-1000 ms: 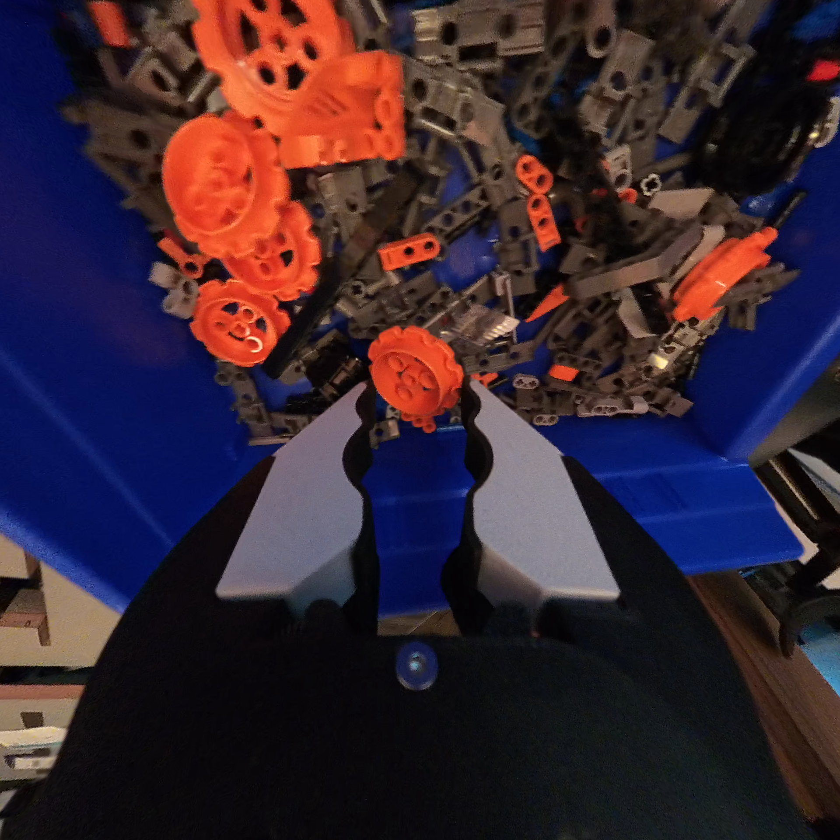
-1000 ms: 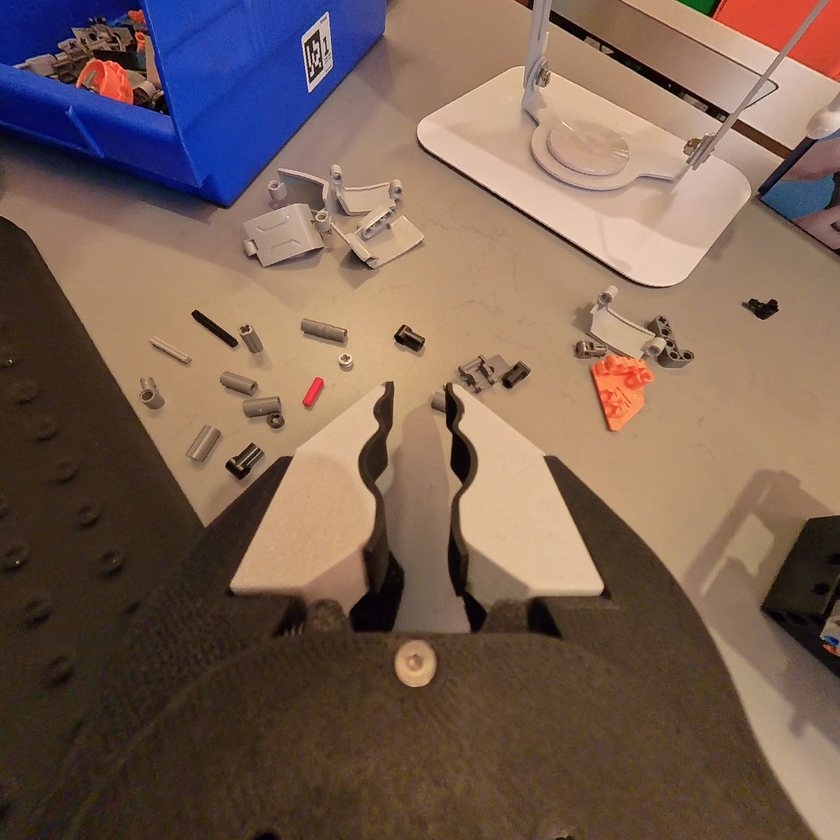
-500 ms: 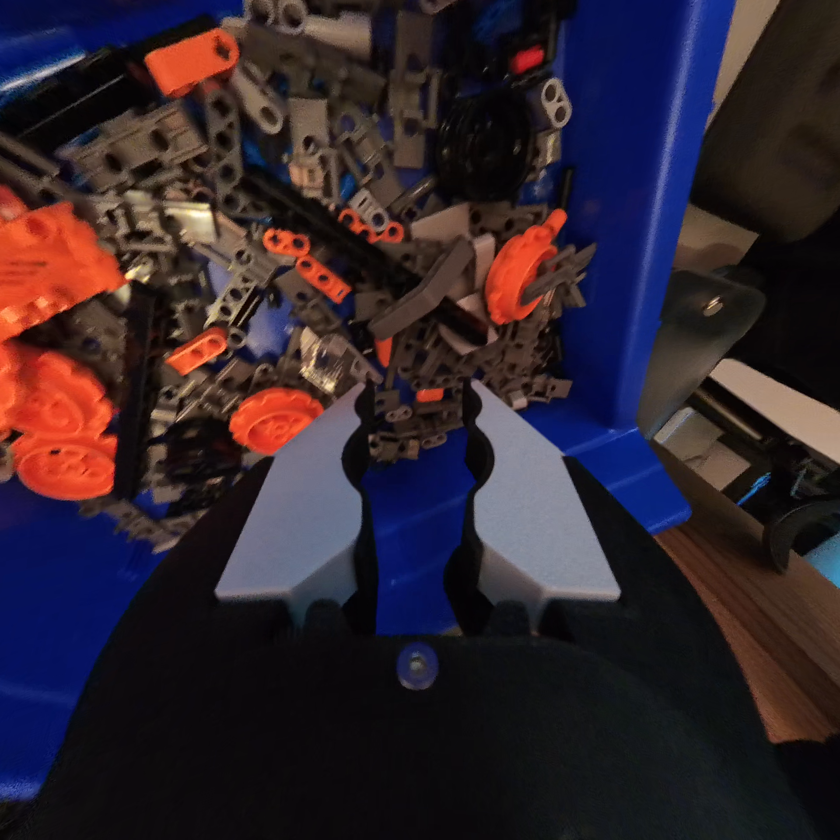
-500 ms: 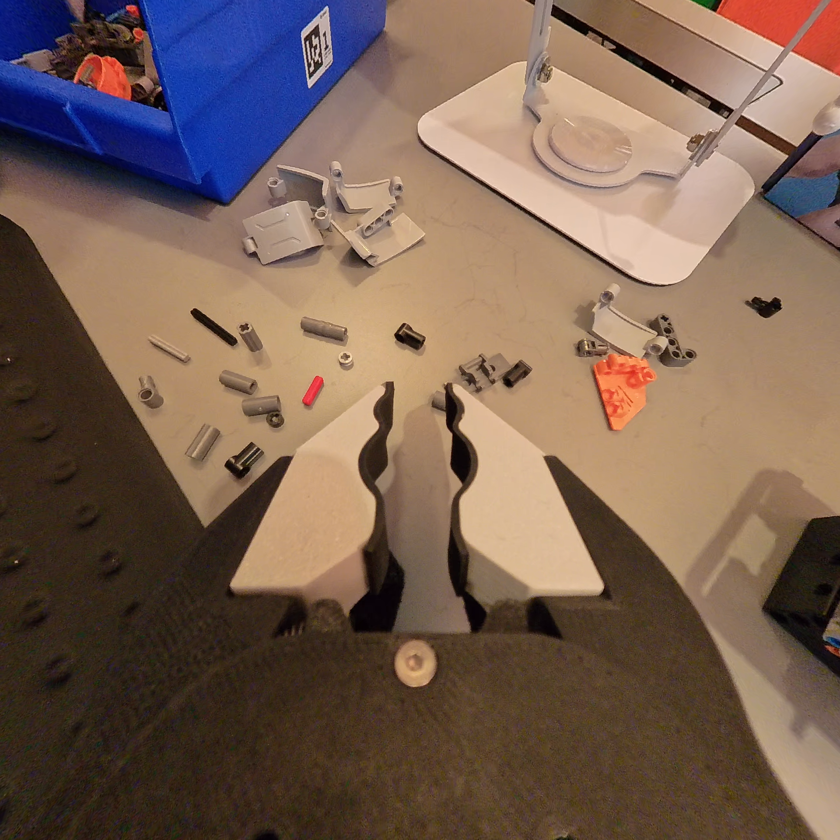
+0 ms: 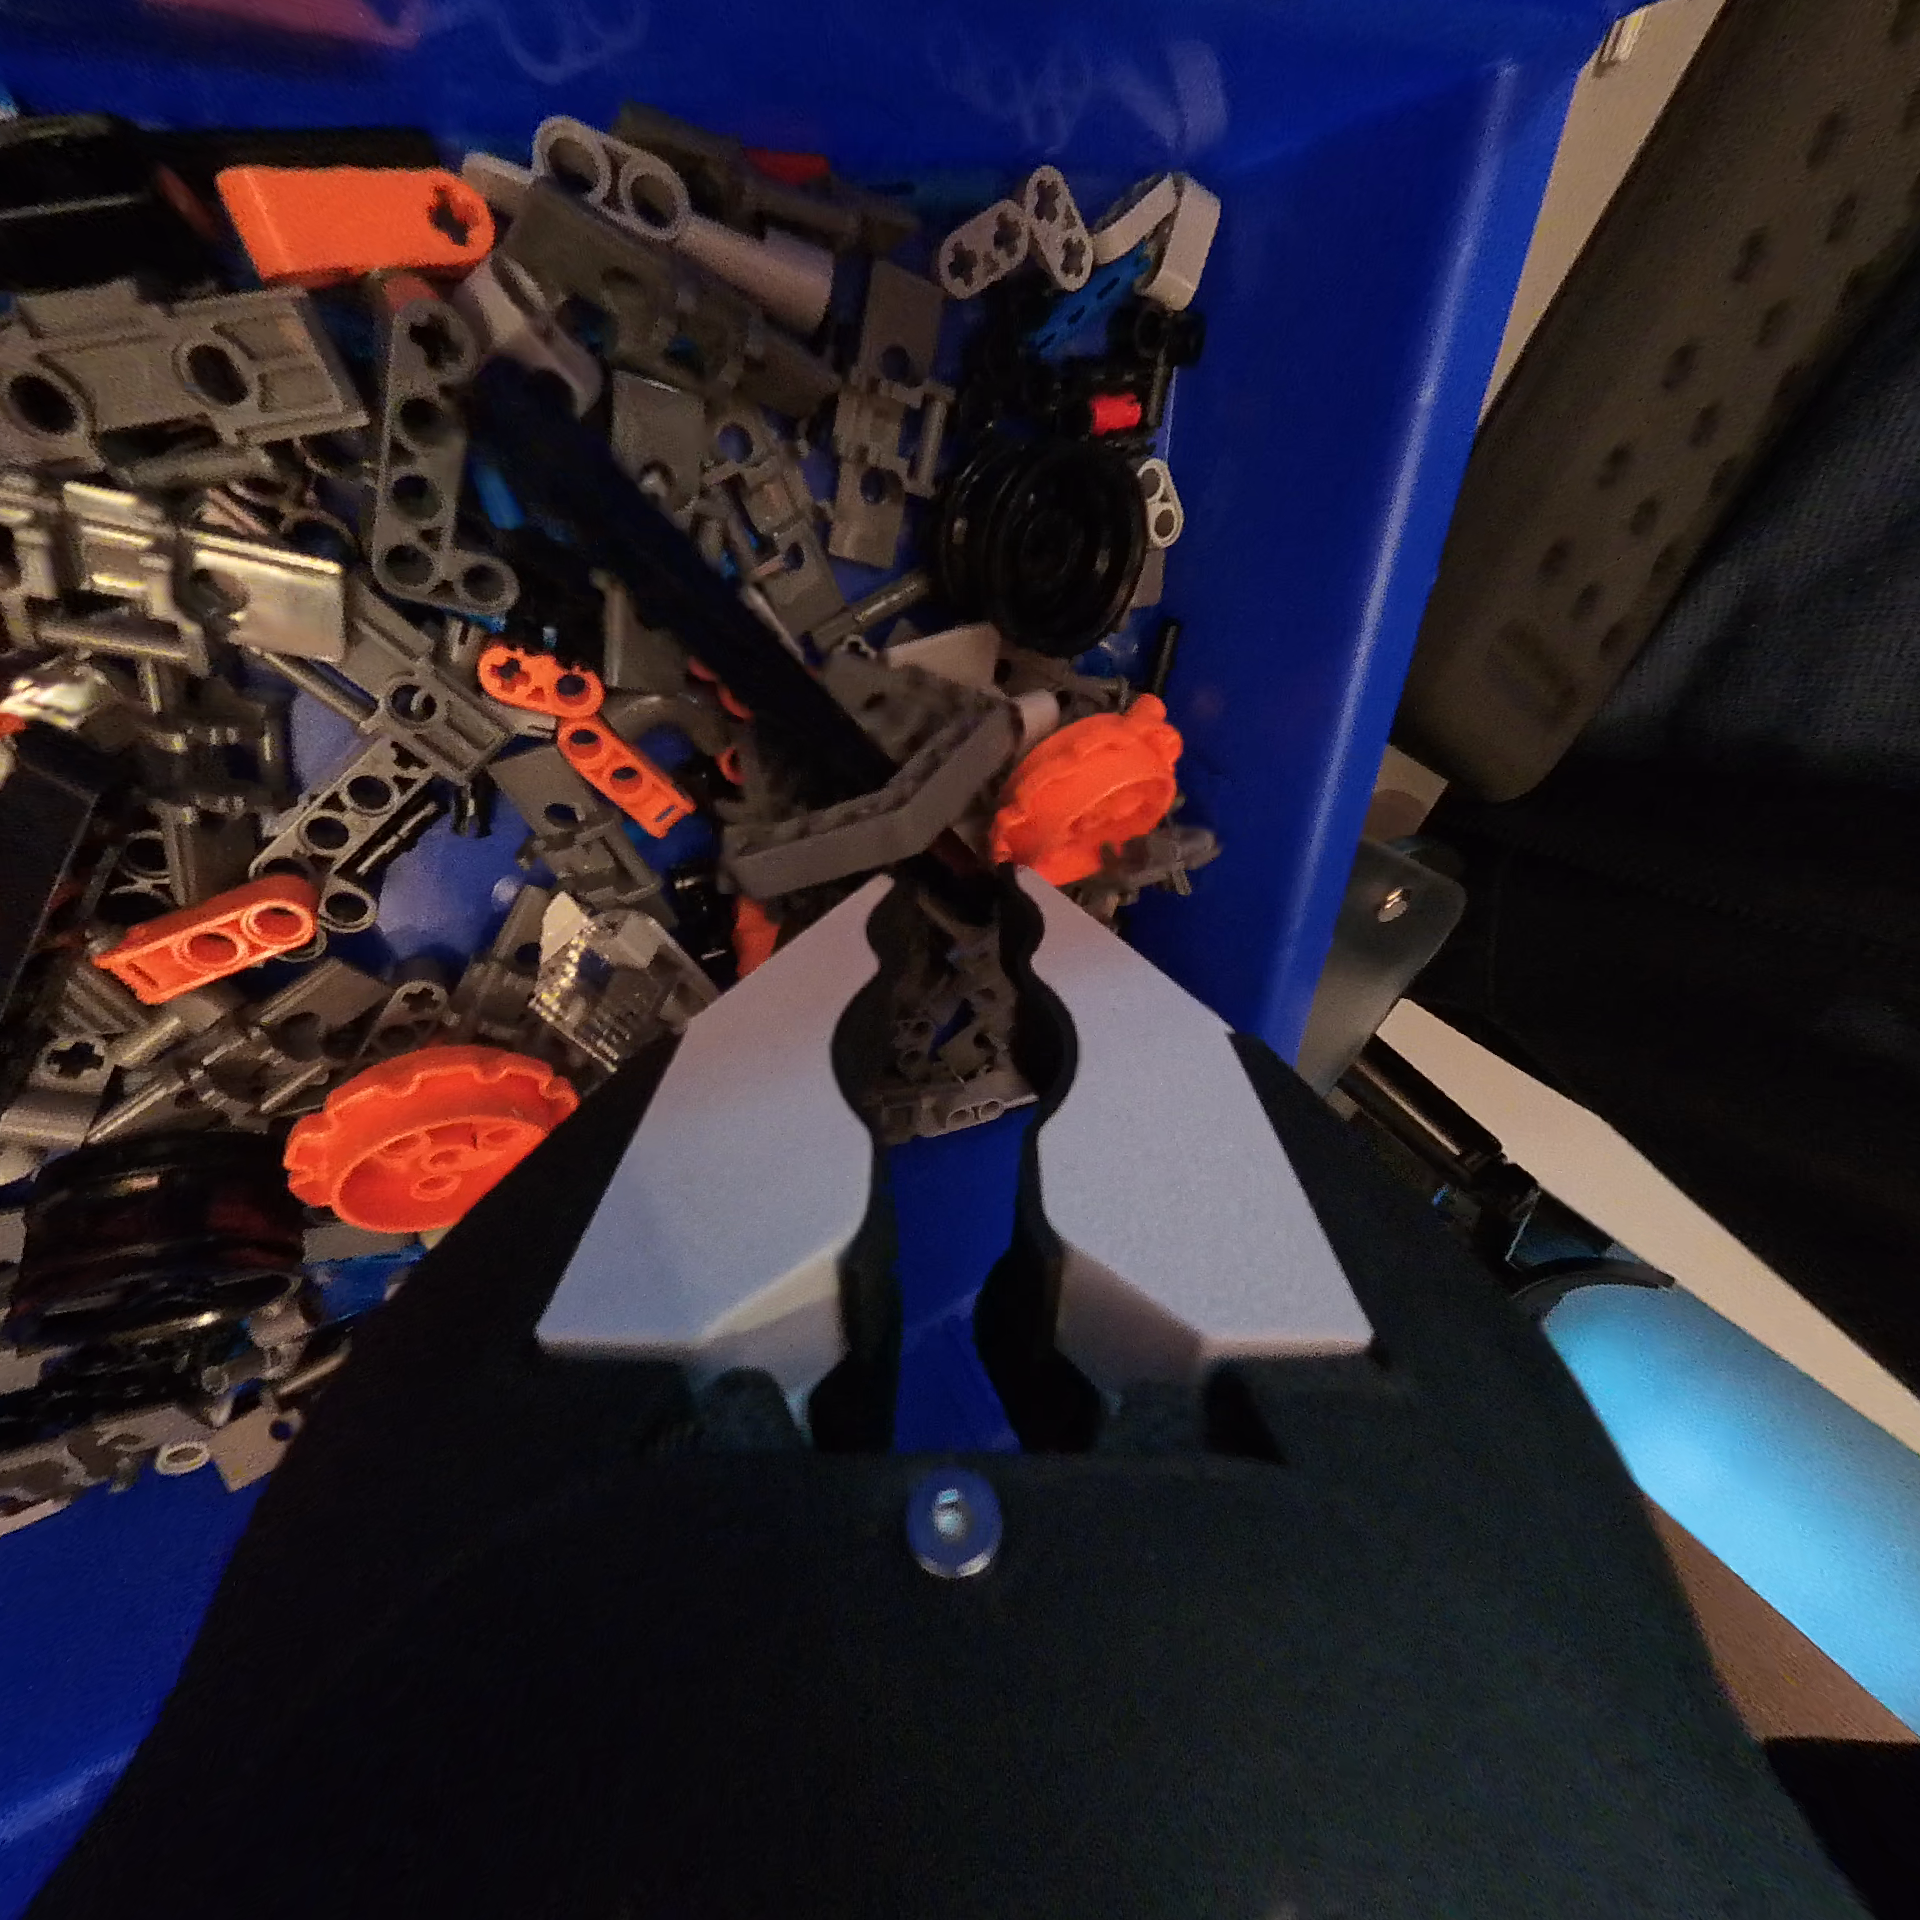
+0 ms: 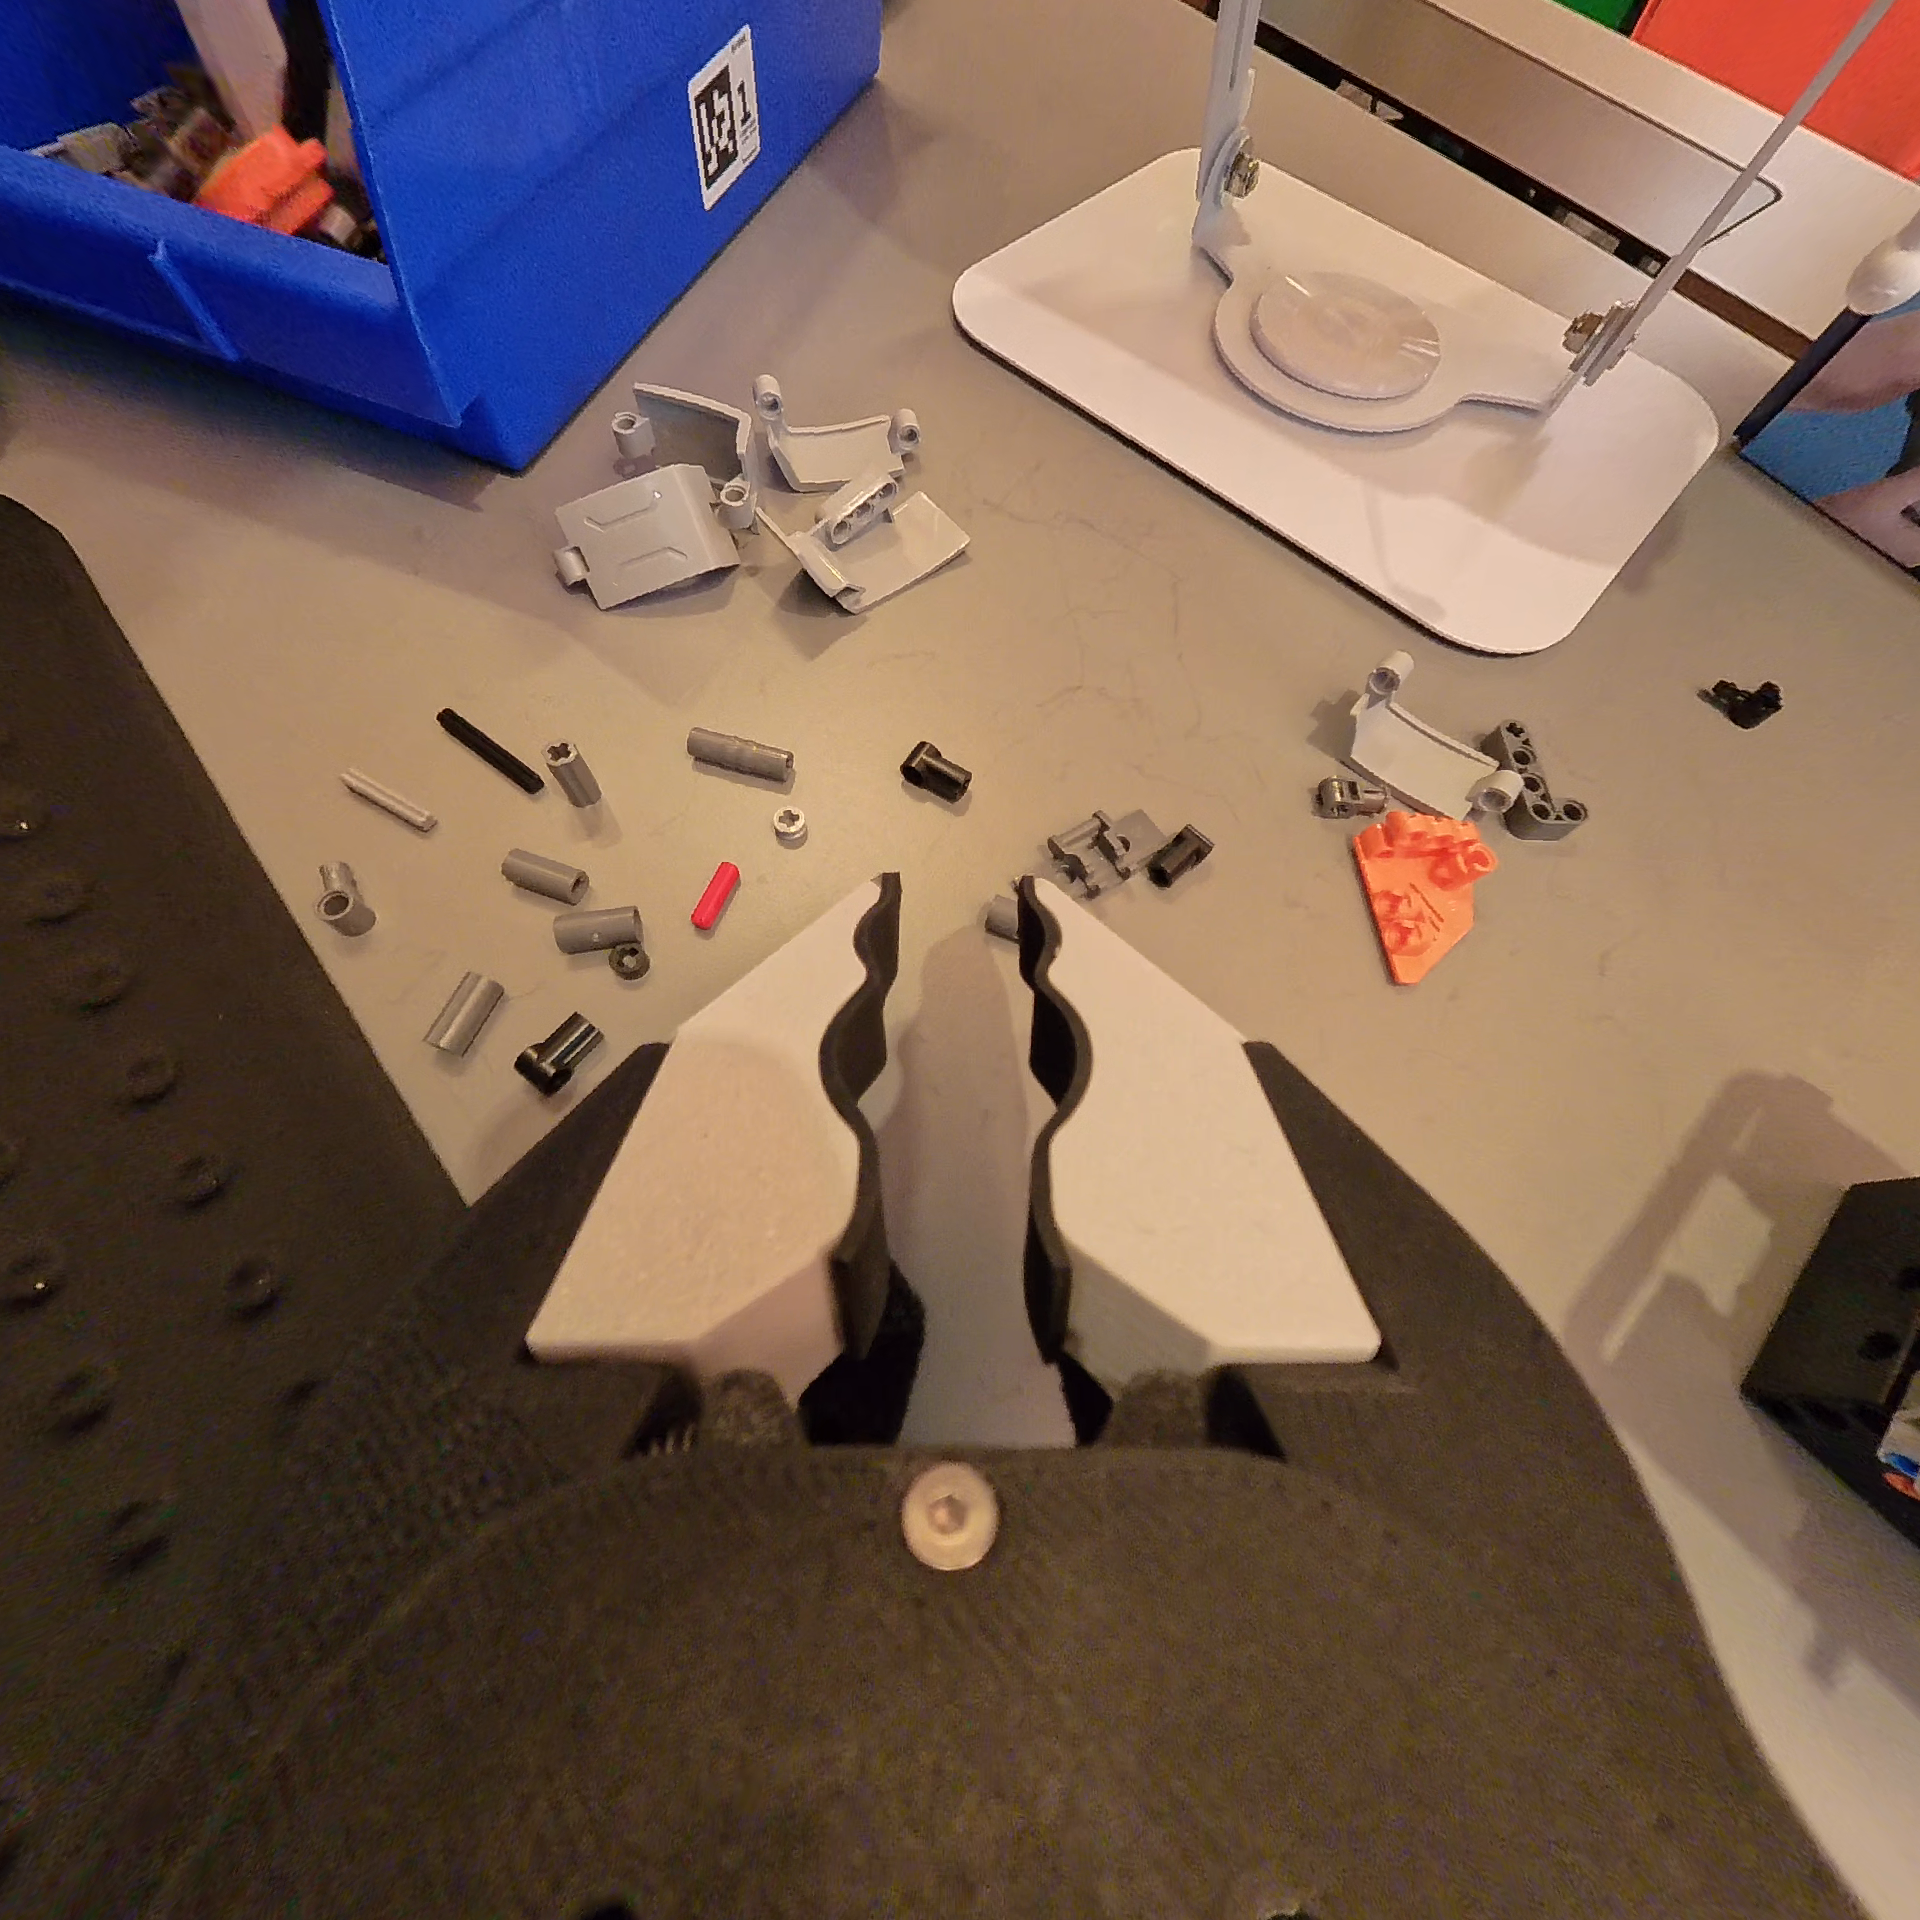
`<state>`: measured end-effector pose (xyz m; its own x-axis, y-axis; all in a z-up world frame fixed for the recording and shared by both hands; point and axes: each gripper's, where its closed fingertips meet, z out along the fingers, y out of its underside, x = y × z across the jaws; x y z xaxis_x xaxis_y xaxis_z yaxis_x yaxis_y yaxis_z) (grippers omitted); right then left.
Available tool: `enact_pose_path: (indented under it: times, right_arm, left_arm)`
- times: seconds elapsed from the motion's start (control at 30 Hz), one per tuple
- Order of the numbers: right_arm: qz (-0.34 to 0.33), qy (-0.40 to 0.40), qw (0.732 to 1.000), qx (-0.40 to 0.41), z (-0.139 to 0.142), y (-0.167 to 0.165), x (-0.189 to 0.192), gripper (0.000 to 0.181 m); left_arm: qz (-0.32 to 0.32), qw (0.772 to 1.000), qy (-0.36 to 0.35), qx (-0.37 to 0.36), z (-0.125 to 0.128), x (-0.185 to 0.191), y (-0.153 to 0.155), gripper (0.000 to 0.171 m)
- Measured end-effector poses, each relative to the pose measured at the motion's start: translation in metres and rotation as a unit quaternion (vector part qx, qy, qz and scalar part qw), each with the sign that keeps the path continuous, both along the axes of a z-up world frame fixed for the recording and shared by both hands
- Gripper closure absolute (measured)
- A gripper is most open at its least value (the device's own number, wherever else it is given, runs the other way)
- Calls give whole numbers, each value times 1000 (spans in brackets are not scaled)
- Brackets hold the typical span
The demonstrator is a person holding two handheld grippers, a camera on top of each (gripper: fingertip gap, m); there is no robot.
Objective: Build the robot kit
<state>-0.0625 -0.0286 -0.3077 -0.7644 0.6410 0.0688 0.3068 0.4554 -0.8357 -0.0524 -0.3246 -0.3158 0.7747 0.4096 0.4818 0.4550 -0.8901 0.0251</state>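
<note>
The left gripper (image 5: pixel 951 904), a bit open, sits over small grey pieces (image 5: pixel 940 1049) in the blue bin (image 5: pixel 1340 520); it might grab several tangled pieces. The right gripper (image 6: pixel 956 899) hangs empty, a bit open, above the desk (image 6: pixel 1143 644).

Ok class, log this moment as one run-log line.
left tongs: open, in blue bin, over grey parts | right tongs: open, empty, above table
</note>
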Motion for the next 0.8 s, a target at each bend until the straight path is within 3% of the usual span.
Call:
enact_pose_path:
  times: [0.07, 0.37, 0.57, 0.6, 0.7, 0.8]
  right_arm:
    - [0, 0, 1000, -1, 0, 0, 0, 161]
    - [0, -1, 1000, -1, 0, 0, 0, 161]
    - [1, -1, 1000, -1, 0, 0, 0, 161]
    - [1, -1, 1000, -1, 0, 0, 0, 161]
    - [2, -2, 1000, -1, 0, 0, 0, 161]
    - [2, -3, 1000, 0, -1, 0, 0, 161]
  left_arm:
    - [7, 1000, 3, 14, 5, -3, 2, 166]
    - [32, 999, 24, -6, 13, -28, -24, 166]
    - [62, 993, 69, -74, 14, -62, -70, 165]
    - [71, 992, 73, -74, 15, -66, -73, 164]
    - [62, 989, 92, -96, 18, -73, -83, 132]
    - [15, 990, 115, -84, 29, -68, -70, 131]
